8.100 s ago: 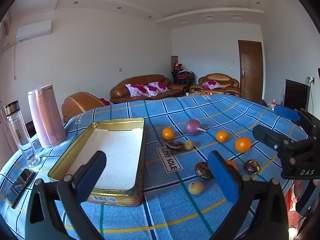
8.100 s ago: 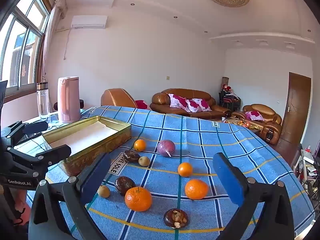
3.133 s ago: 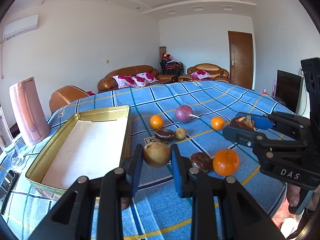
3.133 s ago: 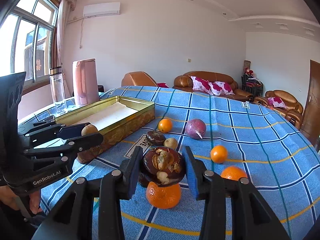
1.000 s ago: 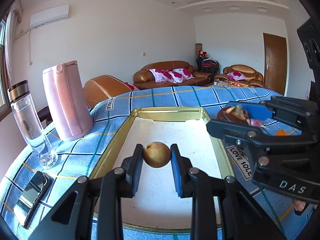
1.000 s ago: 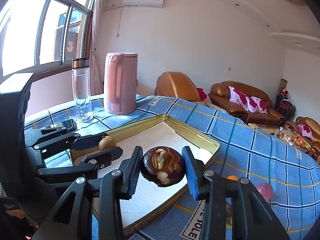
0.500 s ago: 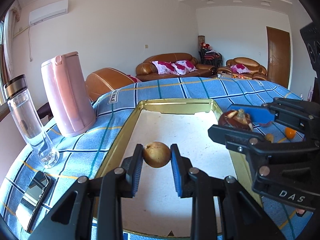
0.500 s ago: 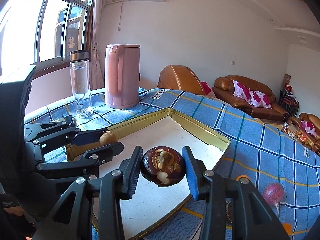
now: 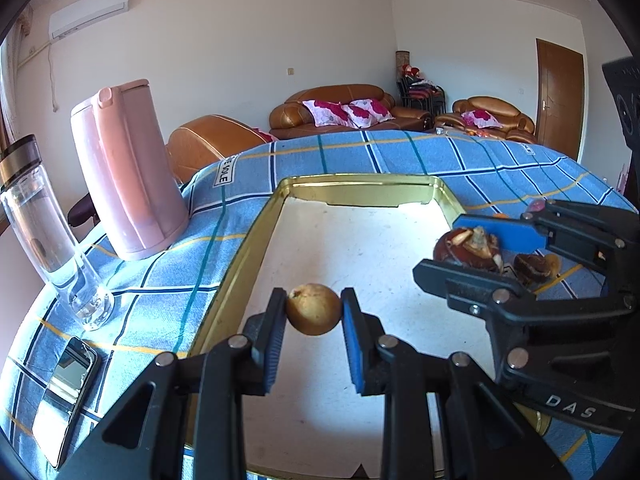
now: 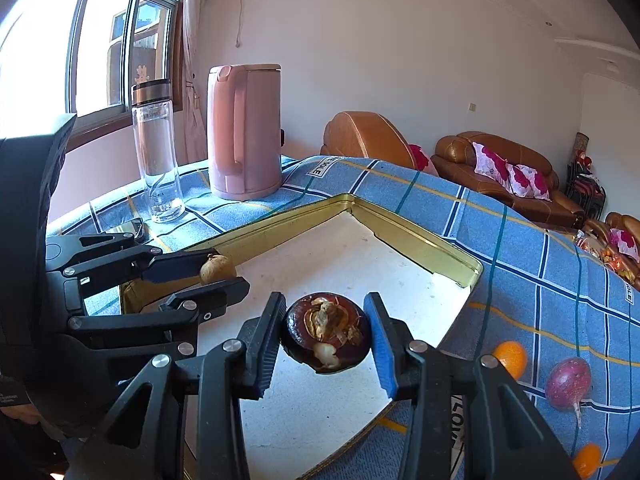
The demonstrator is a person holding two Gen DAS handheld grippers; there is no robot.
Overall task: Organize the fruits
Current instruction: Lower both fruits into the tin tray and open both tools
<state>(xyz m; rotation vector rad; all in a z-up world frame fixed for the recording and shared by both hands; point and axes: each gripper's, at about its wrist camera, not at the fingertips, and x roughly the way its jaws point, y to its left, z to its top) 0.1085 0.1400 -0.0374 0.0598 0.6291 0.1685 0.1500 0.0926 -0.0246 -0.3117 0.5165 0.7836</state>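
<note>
My left gripper (image 9: 313, 300) is shut on a small tan round fruit (image 9: 313, 314) and hangs over the near left part of the gold tin tray (image 9: 360, 190), above its white floor. To its right, my right gripper (image 9: 448, 246) is shut on a dark brown mangosteen (image 9: 468, 250). In the right wrist view the mangosteen (image 10: 325, 334) sits between the blue pads of the right gripper (image 10: 326, 330), above the tray (image 10: 420, 236). The left gripper (image 10: 226, 270) shows there at the left, holding the tan fruit (image 10: 216, 267). Nothing lies in the tray.
A pink kettle (image 9: 128, 172), a glass bottle (image 9: 44, 232) and a phone (image 9: 66, 392) stand left of the tray. On the blue checked cloth to the right lie another mangosteen (image 9: 534, 266), two oranges (image 10: 510, 358) and a purple fruit (image 10: 568, 380).
Both grippers have moved forward and a little down over the tray, each still holding its fruit. The tray's far rim now looks nearer.
</note>
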